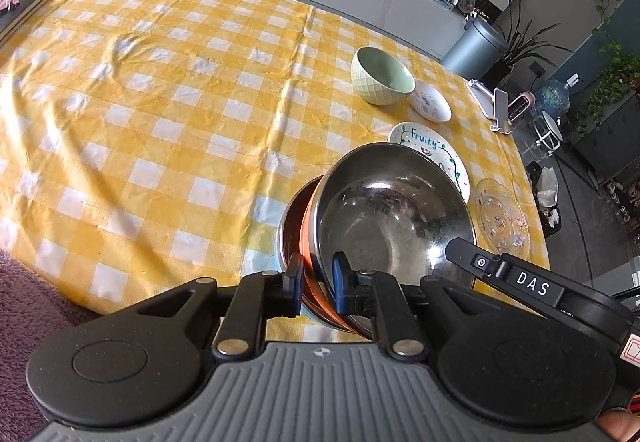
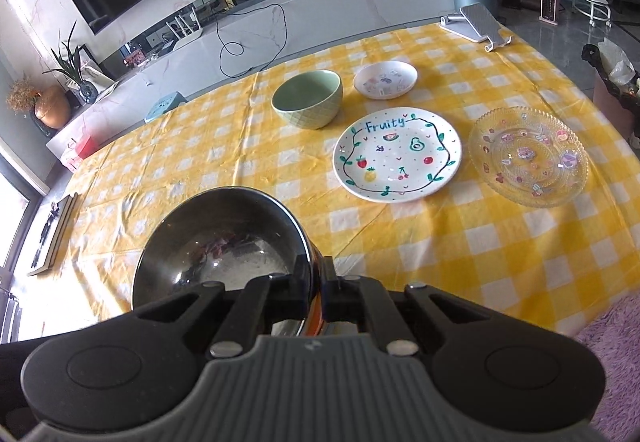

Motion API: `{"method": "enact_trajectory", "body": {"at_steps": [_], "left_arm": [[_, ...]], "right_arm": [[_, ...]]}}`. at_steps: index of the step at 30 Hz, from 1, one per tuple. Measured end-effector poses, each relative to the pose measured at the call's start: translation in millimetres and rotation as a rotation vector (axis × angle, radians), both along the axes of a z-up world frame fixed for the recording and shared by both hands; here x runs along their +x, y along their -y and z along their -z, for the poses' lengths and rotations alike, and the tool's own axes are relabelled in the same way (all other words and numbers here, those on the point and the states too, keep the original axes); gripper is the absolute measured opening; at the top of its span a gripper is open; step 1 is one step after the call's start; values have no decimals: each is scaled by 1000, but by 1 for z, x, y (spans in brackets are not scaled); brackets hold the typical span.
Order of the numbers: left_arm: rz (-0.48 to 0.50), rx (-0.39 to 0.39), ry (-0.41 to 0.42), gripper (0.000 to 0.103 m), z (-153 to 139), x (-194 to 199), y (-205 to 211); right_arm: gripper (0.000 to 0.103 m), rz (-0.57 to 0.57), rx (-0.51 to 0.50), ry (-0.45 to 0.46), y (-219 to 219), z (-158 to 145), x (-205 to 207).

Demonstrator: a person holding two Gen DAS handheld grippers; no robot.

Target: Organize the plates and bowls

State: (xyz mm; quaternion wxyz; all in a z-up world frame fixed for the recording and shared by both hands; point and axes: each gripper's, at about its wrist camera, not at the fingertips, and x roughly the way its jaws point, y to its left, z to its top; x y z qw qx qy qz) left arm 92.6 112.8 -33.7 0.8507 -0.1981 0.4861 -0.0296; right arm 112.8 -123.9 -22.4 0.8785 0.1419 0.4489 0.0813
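The left hand-held gripper has its two jaws around the near rim of a steel bowl, one jaw inside and one outside, but a small gap shows between the blue pads and the rim, so it does not seem to press. The right hand-held gripper is closed on the rim of the same steel bowl from the other side and holds it tilted above the yellow checked cloth of the desk. An orange band runs around the outside of the bowl, and under it a second metal rim is visible; I cannot tell if that is another bowl. Farther on the desk stands a green bowl, upright. Just beside it lies a small white dish. Nearer is a white plate with the word "Fruity", and next to it, apart, a clear glass plate. A white phone stand sits near the far edge of the desk.
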Motion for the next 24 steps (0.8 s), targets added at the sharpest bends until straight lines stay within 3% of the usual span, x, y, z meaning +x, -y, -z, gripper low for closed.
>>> {"method": "enact_trajectory", "body": {"at_steps": [21, 23, 24], "left_arm": [[-14, 1, -7, 17, 10, 8, -5], [-13, 1, -5, 17, 9, 8, -5], [-11, 1, -4, 21, 9, 8, -5]], "right_arm": [[4, 2, -37, -29, -12, 17, 11], [7, 0, -30, -31, -11, 17, 11], [8, 5, -25, -28, -10, 16, 10]]}}
